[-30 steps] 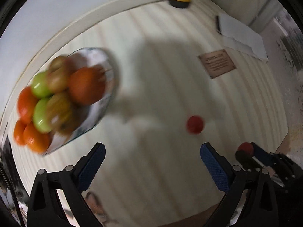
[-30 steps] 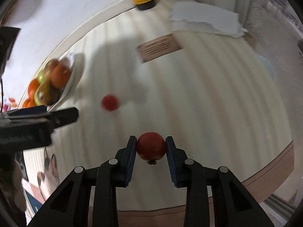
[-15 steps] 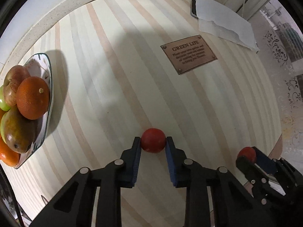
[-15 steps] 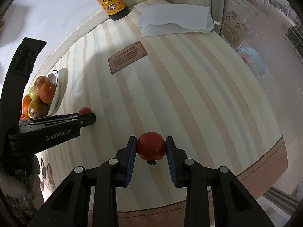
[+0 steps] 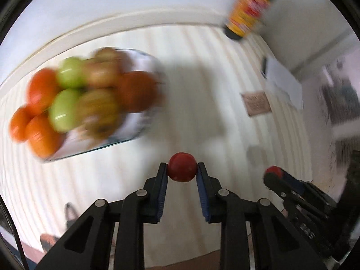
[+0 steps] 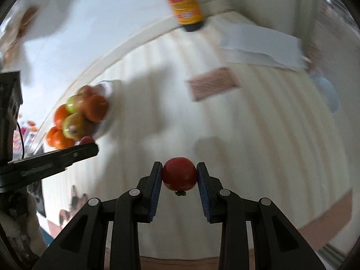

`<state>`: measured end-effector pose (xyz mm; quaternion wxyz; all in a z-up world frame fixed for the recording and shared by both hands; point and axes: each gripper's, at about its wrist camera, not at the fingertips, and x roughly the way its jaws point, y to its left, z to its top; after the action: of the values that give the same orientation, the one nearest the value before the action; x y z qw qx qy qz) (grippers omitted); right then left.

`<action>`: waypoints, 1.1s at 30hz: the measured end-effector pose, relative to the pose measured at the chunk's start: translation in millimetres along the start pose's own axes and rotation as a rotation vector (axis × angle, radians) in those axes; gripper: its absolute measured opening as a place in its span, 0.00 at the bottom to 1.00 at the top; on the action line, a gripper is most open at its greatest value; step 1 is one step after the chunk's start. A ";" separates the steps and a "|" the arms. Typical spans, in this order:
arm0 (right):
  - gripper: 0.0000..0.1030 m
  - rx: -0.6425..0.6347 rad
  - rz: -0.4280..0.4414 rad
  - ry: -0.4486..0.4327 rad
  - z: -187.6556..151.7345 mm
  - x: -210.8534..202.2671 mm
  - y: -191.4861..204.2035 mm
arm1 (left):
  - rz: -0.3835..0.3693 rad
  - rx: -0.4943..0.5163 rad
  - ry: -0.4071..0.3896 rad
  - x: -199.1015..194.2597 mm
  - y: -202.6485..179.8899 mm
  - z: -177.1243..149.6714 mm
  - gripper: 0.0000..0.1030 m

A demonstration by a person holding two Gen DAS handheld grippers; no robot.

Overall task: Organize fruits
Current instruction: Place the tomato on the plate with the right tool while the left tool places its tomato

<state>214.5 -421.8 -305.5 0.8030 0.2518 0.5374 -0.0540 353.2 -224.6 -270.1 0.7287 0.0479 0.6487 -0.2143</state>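
Observation:
My left gripper [image 5: 182,171] is shut on a small red tomato [image 5: 182,167] and holds it above the striped table, right of and below the fruit bowl [image 5: 137,126]. The bowl is piled with oranges, green apples and brownish fruit, blurred by motion. My right gripper [image 6: 180,175] is shut on a second red tomato [image 6: 179,176], stem down, above the table. The bowl also shows in the right wrist view [image 6: 105,126] at the left, with the left gripper [image 6: 86,144] and its tomato just beside it. The right gripper [image 5: 273,174] shows at the lower right of the left wrist view.
A dark sauce bottle [image 5: 246,11] with a yellow label stands at the back by the wall. A white cloth [image 6: 261,47] and a brown plaque [image 6: 212,85] lie on the right part of the table. The table's front edge [image 6: 326,222] is near.
My left gripper shut on the tomato on the table, lifted it and swung left toward the bowl. My right gripper kept its tomato and turned the same way.

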 end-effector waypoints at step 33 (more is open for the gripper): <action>0.81 -0.097 0.278 0.052 66.7 100.3 126.2 | -0.018 -0.421 0.037 11.9 146.9 19.0 0.40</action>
<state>357.1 -324.7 -331.4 0.7997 0.2860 0.5202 0.0903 426.6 -101.5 -309.3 0.7086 -0.1072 0.6929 -0.0796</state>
